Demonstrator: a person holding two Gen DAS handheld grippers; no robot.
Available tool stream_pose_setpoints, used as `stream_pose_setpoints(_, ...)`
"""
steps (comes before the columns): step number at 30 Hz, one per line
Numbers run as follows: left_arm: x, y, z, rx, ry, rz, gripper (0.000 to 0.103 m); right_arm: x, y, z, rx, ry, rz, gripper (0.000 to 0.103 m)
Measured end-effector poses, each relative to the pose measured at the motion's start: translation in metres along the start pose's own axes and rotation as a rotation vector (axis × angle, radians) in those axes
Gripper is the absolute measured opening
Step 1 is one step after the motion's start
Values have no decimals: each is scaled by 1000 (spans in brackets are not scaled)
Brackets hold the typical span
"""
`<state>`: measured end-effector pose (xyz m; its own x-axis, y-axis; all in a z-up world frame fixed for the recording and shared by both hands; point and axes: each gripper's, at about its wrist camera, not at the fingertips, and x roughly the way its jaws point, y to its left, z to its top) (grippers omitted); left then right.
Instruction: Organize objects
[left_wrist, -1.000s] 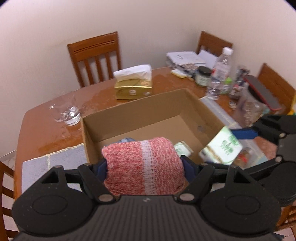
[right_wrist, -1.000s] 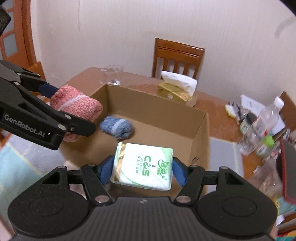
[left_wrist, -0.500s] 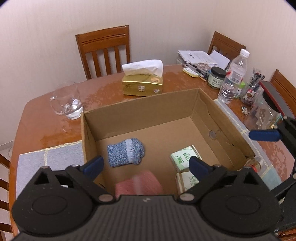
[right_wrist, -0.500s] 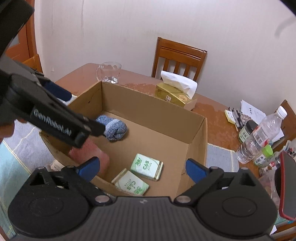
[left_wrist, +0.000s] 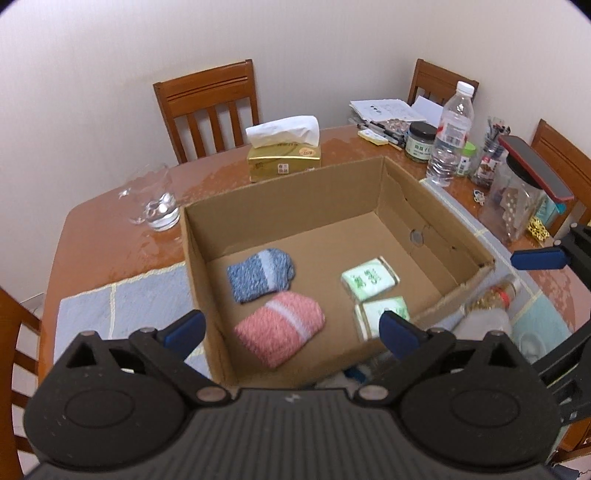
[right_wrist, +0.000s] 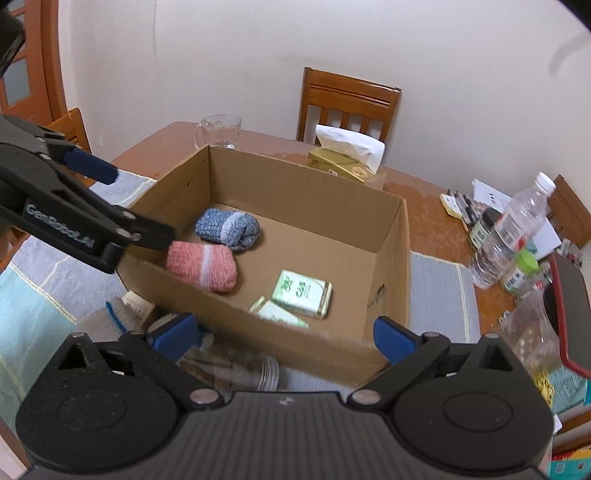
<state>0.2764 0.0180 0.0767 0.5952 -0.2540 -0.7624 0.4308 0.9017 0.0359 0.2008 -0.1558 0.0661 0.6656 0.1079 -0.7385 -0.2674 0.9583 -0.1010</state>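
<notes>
The table (left_wrist: 96, 251) carries the open cardboard box (left_wrist: 280, 206), the landmark for everything here. Inside the box, near its left wall, lie the blue sock roll (left_wrist: 260, 273) and, just nearer the camera and touching it, the pink sock roll (left_wrist: 280, 328). Toward the box's right wall sit two tissue packs (left_wrist: 369, 282), the nearer one (left_wrist: 384, 314) just beside the first. Behind the box stands the tissue carton (left_wrist: 284, 162); left of that, beyond the box's corner, a glass (left_wrist: 155, 206); off its right far corner a bottle (left_wrist: 448, 136) among clutter. The left gripper (left_wrist: 291, 332) hangs above the box's near rim, its jaws having just been opening, now spread wide with nothing between them. The right gripper (right_wrist: 284, 334) likewise has just been opening and stands wide and empty over the near rim. The sock rolls look soft, light and squashy, best pinched across the middle; the packs look light and slick-wrapped, likely best taken across their short sides.
</notes>
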Motion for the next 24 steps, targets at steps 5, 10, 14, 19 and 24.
stream_pose_setpoints(5,-14,0,-23,-27,-6,27,100,-11,2,-24,41,3,-9,103)
stream_pose_setpoints(10,-25,4,-55,-80,23,60,100,-22,5,-53,90,10,-32,103)
stream_pose_setpoints(14,-26,6,-85,-113,70,83,100,-23,7,-76,142,26,-66,103)
stream_pose_setpoints(19,-21,7,-115,-208,133,112,100,-19,10,-90,188,35,-67,103)
stream_pose_setpoints(24,-16,7,-141,-303,210,94,100,-10,9,-94,241,36,-70,103)
